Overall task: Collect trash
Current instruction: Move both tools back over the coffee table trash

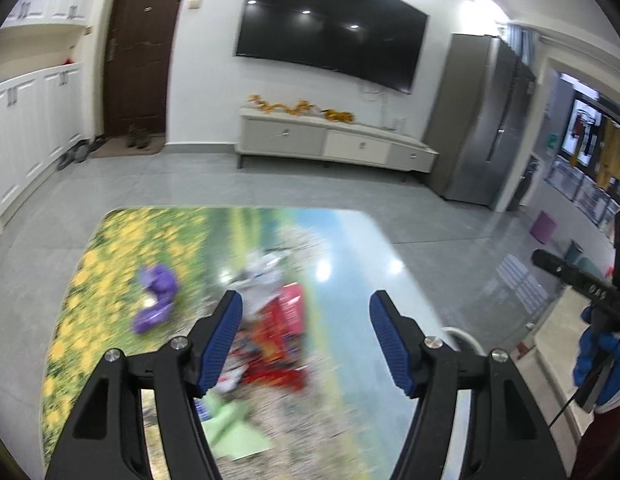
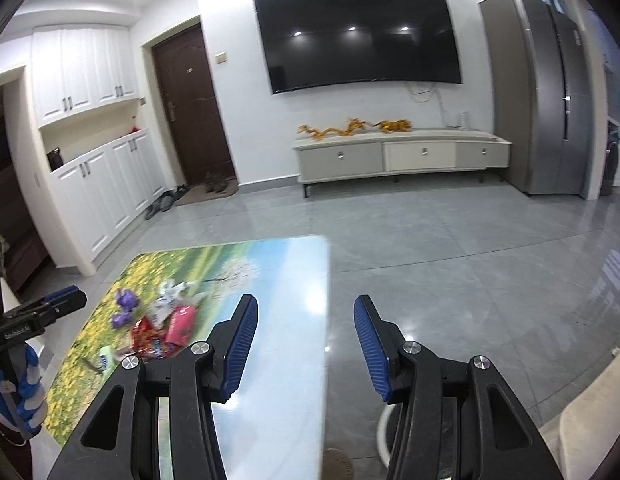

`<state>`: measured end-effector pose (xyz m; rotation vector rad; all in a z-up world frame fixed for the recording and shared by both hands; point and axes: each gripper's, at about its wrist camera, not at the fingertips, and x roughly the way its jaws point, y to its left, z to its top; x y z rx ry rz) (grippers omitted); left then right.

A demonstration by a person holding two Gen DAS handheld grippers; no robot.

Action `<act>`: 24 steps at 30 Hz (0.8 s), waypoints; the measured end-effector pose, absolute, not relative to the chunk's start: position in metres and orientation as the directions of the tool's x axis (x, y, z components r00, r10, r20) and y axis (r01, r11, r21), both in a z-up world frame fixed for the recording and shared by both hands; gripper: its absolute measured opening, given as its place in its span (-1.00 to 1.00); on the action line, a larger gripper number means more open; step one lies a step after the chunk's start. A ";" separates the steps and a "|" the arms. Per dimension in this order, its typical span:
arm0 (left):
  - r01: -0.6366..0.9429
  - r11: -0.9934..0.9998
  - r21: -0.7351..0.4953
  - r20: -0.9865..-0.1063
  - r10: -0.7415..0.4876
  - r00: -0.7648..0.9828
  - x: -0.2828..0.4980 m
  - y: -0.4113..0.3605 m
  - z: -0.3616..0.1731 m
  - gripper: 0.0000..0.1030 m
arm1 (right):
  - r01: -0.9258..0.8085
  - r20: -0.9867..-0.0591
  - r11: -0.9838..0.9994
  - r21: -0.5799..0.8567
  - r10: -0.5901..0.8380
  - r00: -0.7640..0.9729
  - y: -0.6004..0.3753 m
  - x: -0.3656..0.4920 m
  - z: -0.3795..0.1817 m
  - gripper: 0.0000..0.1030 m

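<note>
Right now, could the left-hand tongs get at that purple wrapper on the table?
Probably yes. The left tongs are open above the table, and the purple wrapper lies uncovered just left of them, apart from the red packets; nothing blocks the way.
</note>
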<state>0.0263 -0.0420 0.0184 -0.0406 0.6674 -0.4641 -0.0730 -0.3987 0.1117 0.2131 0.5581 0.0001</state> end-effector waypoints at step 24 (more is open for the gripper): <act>0.323 0.925 -0.199 -0.736 -0.359 0.574 0.026 0.013 -0.080 0.39 | -0.224 -0.683 0.944 0.241 0.329 0.652 -0.266 0.001 0.045 -0.07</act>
